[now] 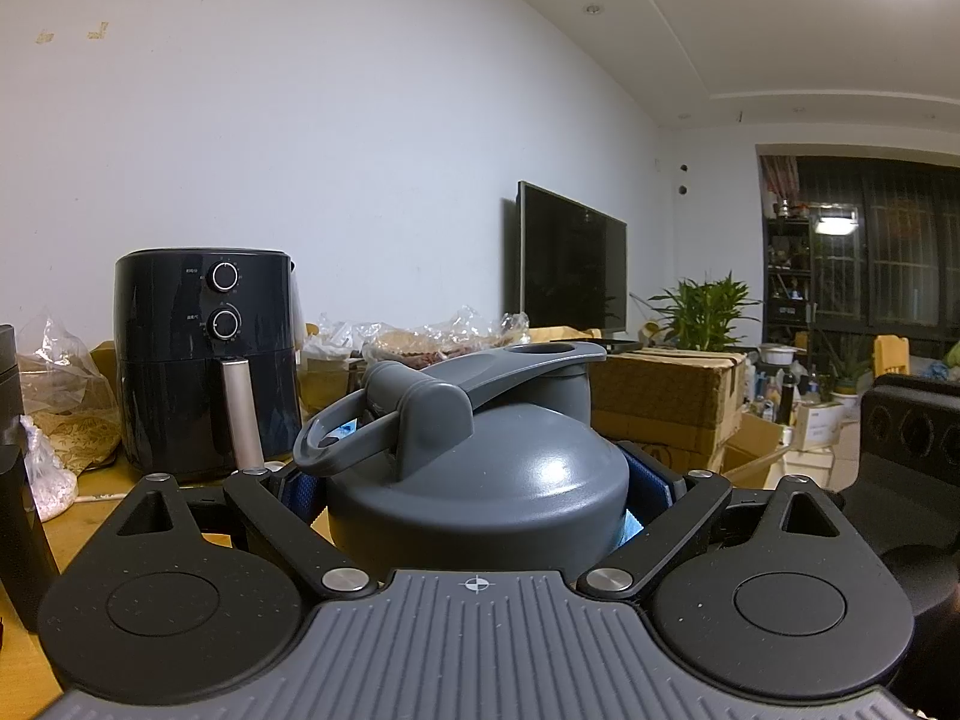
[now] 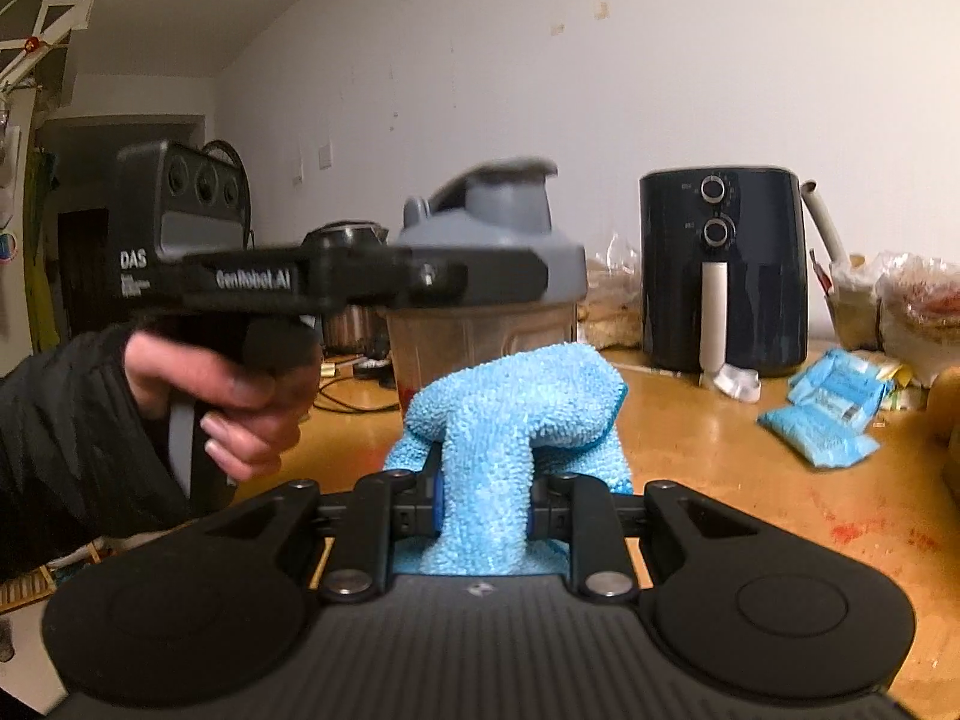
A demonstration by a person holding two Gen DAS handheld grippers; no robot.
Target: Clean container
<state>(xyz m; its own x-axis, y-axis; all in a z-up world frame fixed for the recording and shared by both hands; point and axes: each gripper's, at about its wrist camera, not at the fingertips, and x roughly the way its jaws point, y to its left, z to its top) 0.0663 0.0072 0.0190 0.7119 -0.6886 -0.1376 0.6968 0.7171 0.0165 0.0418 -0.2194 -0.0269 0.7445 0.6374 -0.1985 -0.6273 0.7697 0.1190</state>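
The shaker bottle (image 2: 480, 300) stands upright over the wooden counter (image 2: 750, 480), its clear body stained reddish near the base and topped by a grey domed lid (image 1: 480, 480) with a flip cap and a carry loop (image 1: 336, 444). The left claw (image 1: 480, 498) grips the bottle just under the lid, blue pads pressed against both sides; in the right wrist view it reaches in from the left, held by a hand (image 2: 228, 396) in a black sleeve (image 2: 60, 438). Whether the bottle's base rests on the counter cannot be told, as the cloth hides it.

The right claw (image 2: 483, 516) is nearly closed, pinching a fluffy blue cloth (image 2: 516, 420) whose bunched top rises in front of the bottle's lower body. Whether cloth and bottle touch is not clear.

Behind the bottle, against the white wall, stands a black air fryer (image 2: 726, 270) with two dials and a silver handle. Blue packets (image 2: 834, 402) lie on the counter to its right, near plastic bags of food (image 2: 912, 300). Red smears (image 2: 852, 531) mark the counter near the right edge. In the left wrist view a dark TV (image 1: 570, 258), a cardboard box (image 1: 666, 390) and a potted plant (image 1: 708, 306) sit farther back.
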